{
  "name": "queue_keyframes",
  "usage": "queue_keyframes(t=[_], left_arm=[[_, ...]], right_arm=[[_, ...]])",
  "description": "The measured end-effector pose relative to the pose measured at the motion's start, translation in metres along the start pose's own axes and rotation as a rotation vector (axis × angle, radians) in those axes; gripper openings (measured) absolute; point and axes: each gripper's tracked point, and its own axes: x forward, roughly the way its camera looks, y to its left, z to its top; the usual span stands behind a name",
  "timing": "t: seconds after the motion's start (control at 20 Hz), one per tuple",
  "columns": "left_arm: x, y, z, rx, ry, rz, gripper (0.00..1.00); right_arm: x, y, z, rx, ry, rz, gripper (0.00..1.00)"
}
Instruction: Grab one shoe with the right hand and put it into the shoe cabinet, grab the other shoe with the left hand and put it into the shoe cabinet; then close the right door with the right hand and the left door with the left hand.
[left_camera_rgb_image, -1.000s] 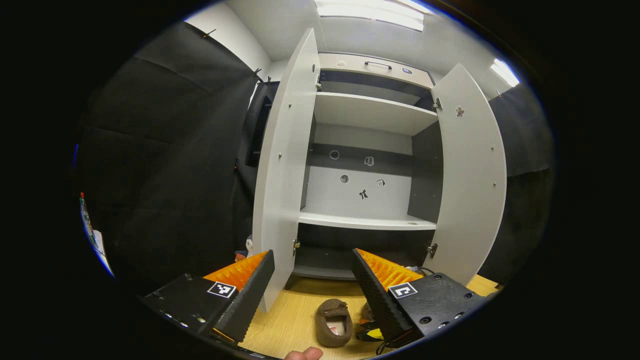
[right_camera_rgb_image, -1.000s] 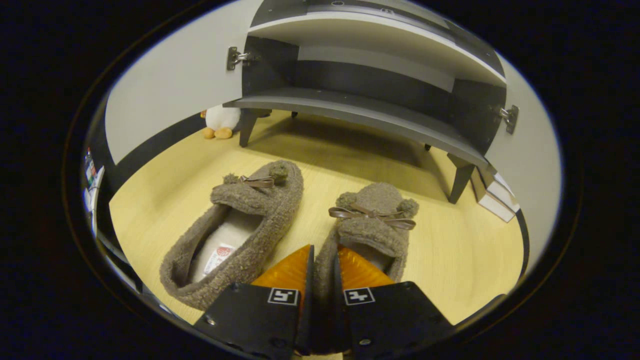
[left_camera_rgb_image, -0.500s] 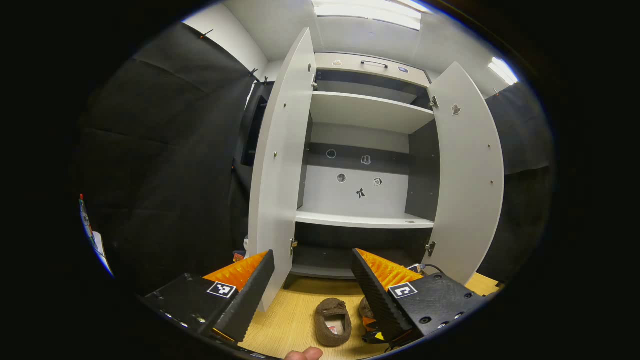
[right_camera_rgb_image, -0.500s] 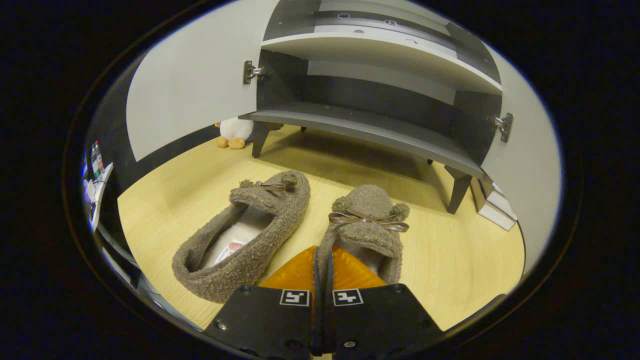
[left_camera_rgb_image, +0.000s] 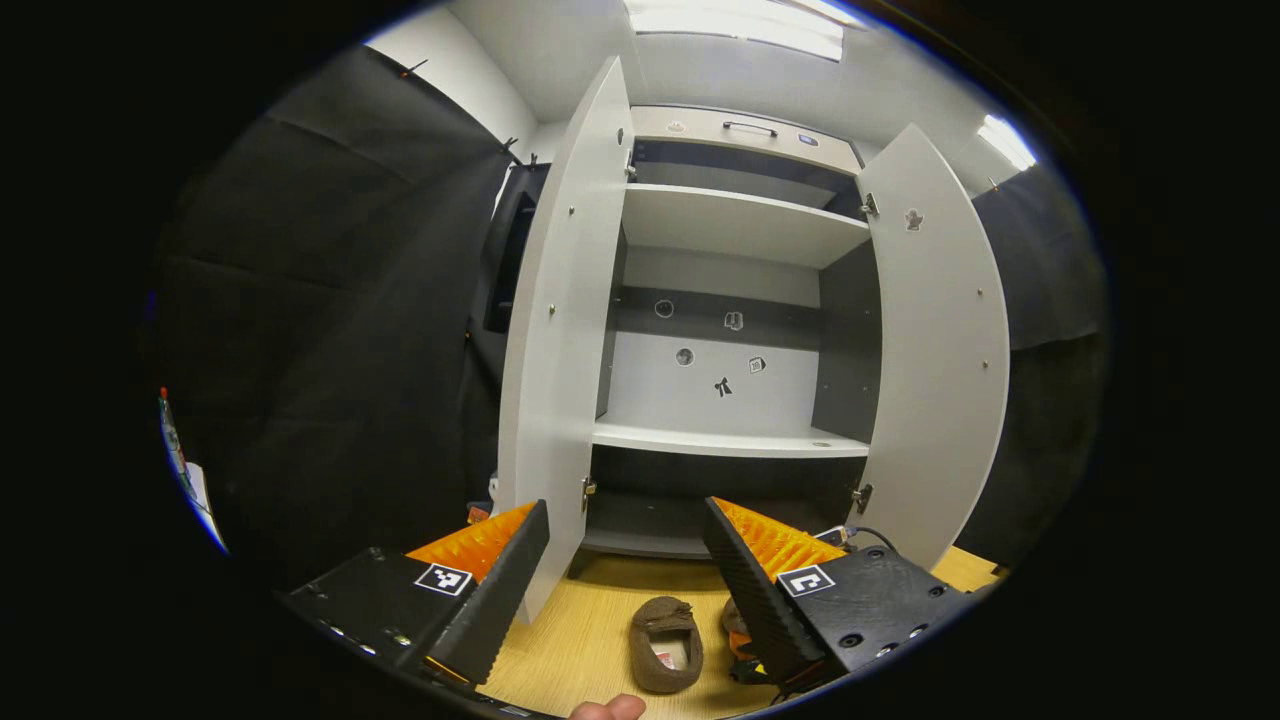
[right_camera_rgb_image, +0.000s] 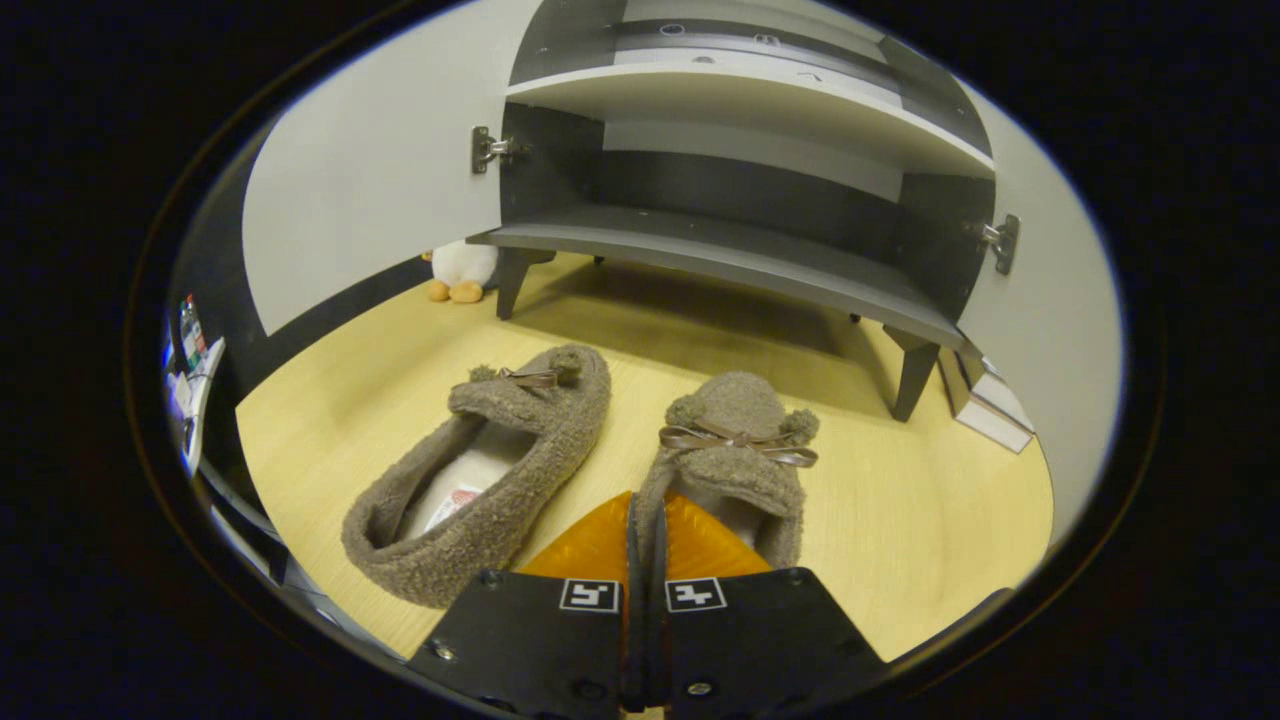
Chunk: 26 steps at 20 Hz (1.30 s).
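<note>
The right hand-held gripper (right_camera_rgb_image: 645, 545) was clamped on the heel rim of the right-hand fuzzy slipper (right_camera_rgb_image: 735, 450), whose toe pointed straight ahead at the shoe cabinet's bottom shelf (right_camera_rgb_image: 720, 262). The other slipper (right_camera_rgb_image: 485, 475) lay just beside it, angled toward that shelf. The left hand-held gripper (left_camera_rgb_image: 625, 545) hung wide open, well above.

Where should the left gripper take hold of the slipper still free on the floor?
On the side wall of the left slipper, near the heel. Its opening faces up, so come from above, one finger inside and one outside. The right slipper is already pinched this way by the right gripper.
</note>
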Motion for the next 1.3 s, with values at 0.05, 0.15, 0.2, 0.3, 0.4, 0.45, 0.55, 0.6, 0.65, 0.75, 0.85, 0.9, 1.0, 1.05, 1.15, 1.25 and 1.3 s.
queue_keyframes(t=[0.05, 0.15, 0.2, 0.3, 0.4, 0.45, 0.55, 0.6, 0.65, 0.75, 0.85, 0.9, 1.0, 1.05, 1.15, 1.25, 1.3], left_arm=[[0.0, 0.0, 0.0, 0.0, 0.0, 0.0, 0.95], [0.0, -0.001, -0.001, 0.0, 0.003, -0.003, 0.95], [0.0, -0.002, -0.001, -0.001, 0.003, -0.006, 0.95], [0.002, -0.004, -0.002, -0.001, 0.004, -0.013, 0.95], [0.004, -0.006, -0.003, -0.001, 0.003, -0.019, 0.95], [0.004, -0.008, -0.003, -0.002, 0.003, -0.023, 0.95], [0.006, -0.012, -0.004, -0.008, 0.006, -0.035, 0.95], [0.006, -0.015, -0.005, -0.012, 0.005, -0.041, 0.95], [0.006, -0.017, -0.004, -0.016, 0.003, -0.045, 0.95], [0.006, -0.02, -0.003, -0.025, -0.005, -0.054, 0.95], [0.005, -0.024, -0.003, -0.034, -0.009, -0.069, 0.95], [0.004, -0.026, -0.002, -0.036, -0.013, -0.073, 0.95], [-0.003, -0.031, 0.0, -0.036, -0.015, -0.079, 0.95], [-0.005, -0.031, -0.001, -0.036, -0.014, -0.078, 0.95], [-0.009, -0.032, -0.001, -0.037, -0.015, -0.075, 0.95], [-0.012, -0.031, -0.001, -0.037, -0.016, -0.066, 0.95], [-0.013, -0.03, 0.0, -0.034, -0.017, -0.061, 0.95]], right_arm=[[-0.003, -0.002, 0.002, 0.002, -0.009, -0.01, 0.04], [-0.013, -0.011, 0.012, -0.003, -0.057, -0.037, 0.04], [-0.021, -0.014, 0.019, -0.004, -0.083, -0.036, 0.04], [-0.043, -0.022, 0.04, 0.0, -0.142, -0.04, 0.04], [-0.073, -0.032, 0.075, 0.021, -0.218, -0.033, 0.04], [-0.089, -0.039, 0.096, 0.03, -0.257, -0.033, 0.04], [-0.12, -0.054, 0.146, 0.01, -0.335, -0.036, 0.04], [-0.132, -0.06, 0.173, -0.007, -0.363, -0.038, 0.04], [-0.142, -0.065, 0.199, -0.022, -0.394, -0.041, 0.04], [-0.157, -0.075, 0.255, -0.057, -0.447, -0.055, 0.04], [-0.151, -0.09, 0.302, -0.087, -0.445, -0.093, 0.05], [-0.143, -0.098, 0.326, -0.092, -0.436, -0.108, 0.04], [-0.115, -0.11, 0.361, -0.102, -0.373, -0.133, 0.04], [-0.099, -0.12, 0.375, -0.115, -0.337, -0.151, 0.04], [-0.068, -0.134, 0.395, -0.14, -0.258, -0.198, 0.04], [-0.044, -0.139, 0.404, -0.129, -0.19, -0.218, 0.04], [-0.034, -0.135, 0.402, -0.124, -0.145, -0.211, 0.04]])
